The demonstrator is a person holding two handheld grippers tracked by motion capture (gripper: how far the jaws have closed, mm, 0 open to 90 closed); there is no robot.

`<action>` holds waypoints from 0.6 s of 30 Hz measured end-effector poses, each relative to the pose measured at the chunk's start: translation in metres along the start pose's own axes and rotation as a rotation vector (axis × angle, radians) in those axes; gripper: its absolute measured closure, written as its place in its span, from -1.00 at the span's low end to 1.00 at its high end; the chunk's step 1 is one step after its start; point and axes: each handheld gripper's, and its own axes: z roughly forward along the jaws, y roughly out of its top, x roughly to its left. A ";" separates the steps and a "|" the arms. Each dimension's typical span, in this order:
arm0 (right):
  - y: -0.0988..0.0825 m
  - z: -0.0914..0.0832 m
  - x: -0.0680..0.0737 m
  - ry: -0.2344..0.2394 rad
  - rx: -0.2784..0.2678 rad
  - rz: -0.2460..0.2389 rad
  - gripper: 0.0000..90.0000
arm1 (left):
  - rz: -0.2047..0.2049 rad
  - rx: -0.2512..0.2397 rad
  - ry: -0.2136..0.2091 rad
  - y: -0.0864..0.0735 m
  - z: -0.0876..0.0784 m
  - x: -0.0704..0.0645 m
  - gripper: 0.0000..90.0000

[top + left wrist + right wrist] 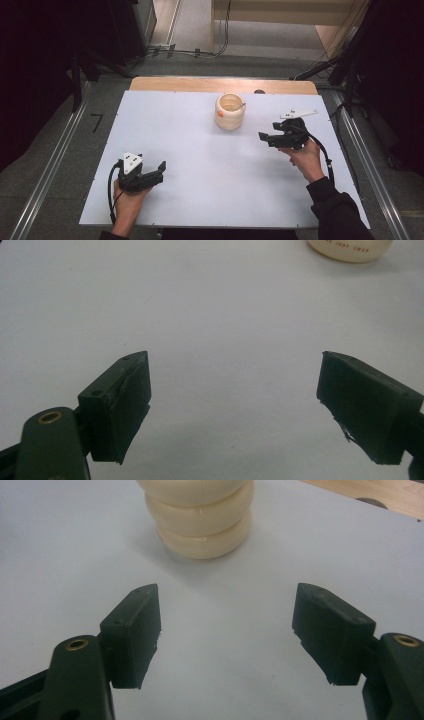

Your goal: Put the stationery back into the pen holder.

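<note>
A cream ribbed cup (230, 111) stands upright on the white table (200, 165), toward the back centre; a small orange mark shows on its side. My right gripper (263, 137) hovers to the cup's right, open, jaws pointing left at it. In the right gripper view the cup (200, 520) sits just beyond the open jaws (227, 632), nothing between them. My left gripper (161, 167) rests near the front left, open and empty. In the left gripper view the cup's base (350, 250) shows far off at the top right, past the gripper (235, 410).
A bare wooden strip (220, 85) runs along the table's back edge. Metal rails (52, 165) flank both sides of the table. Cables (190, 50) lie on the floor behind, and dark stands (345, 70) rise at the back right.
</note>
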 end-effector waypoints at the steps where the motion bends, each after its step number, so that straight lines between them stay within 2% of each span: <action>1: -0.001 0.000 0.000 0.000 -0.002 0.000 -0.41 | 0.000 0.000 -0.001 0.000 0.000 0.000 -0.67; 18: -0.014 -0.010 -0.003 -0.016 -0.010 0.018 -0.43 | 0.001 0.000 0.000 0.000 0.000 0.000 -0.67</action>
